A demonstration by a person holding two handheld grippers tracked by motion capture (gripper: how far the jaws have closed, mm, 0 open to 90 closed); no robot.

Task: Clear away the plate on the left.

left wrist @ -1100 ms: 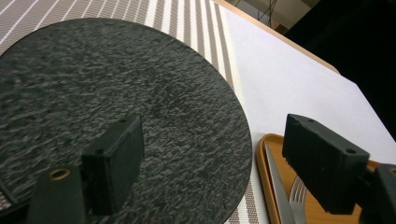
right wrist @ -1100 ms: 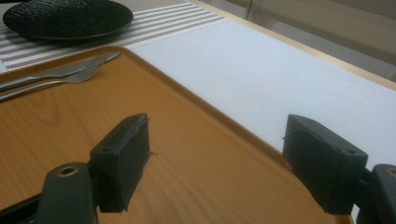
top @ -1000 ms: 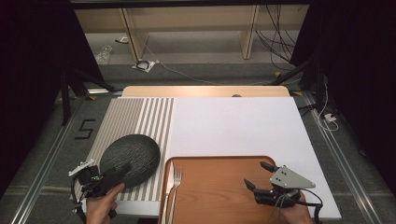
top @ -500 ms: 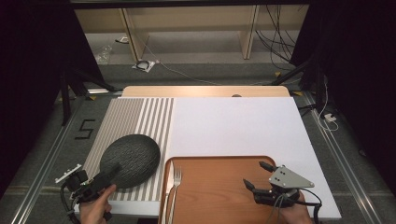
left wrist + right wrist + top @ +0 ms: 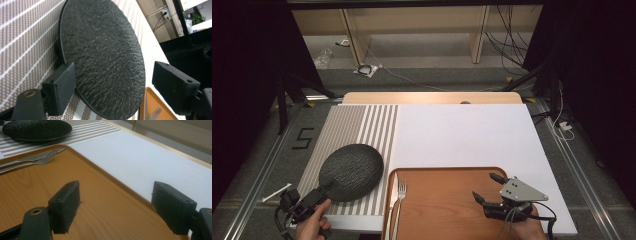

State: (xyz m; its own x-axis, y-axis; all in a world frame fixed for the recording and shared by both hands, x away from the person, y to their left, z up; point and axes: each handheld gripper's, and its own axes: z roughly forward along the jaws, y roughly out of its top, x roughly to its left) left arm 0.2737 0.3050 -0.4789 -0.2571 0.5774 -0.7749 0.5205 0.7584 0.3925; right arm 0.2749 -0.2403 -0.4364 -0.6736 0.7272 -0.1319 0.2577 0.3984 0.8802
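A black textured plate (image 5: pixel 351 172) lies on the striped placemat (image 5: pixel 357 127) at the near left. My left gripper (image 5: pixel 312 199) sits at the plate's near-left rim, pointing toward it. In the left gripper view the plate (image 5: pixel 100 55) lies ahead of the left gripper (image 5: pixel 117 90), whose jaws stand wide apart with the near rim between them. My right gripper (image 5: pixel 485 186) hovers open over the right part of the wooden tray (image 5: pixel 447 210), with nothing between its fingers (image 5: pixel 65 205). A fork (image 5: pixel 401 192) and a knife (image 5: pixel 392 194) lie side by side at the tray's left edge.
A white mat (image 5: pixel 462 135) covers the table's middle and right, beyond the tray. The table's front edge runs just below both hands. A small white stick (image 5: pixel 276 192) lies on the floor to the left of the table.
My left gripper has drawn back toward the near-left corner, off the plate's surface to its rim. The plate and the right gripper have hardly moved.
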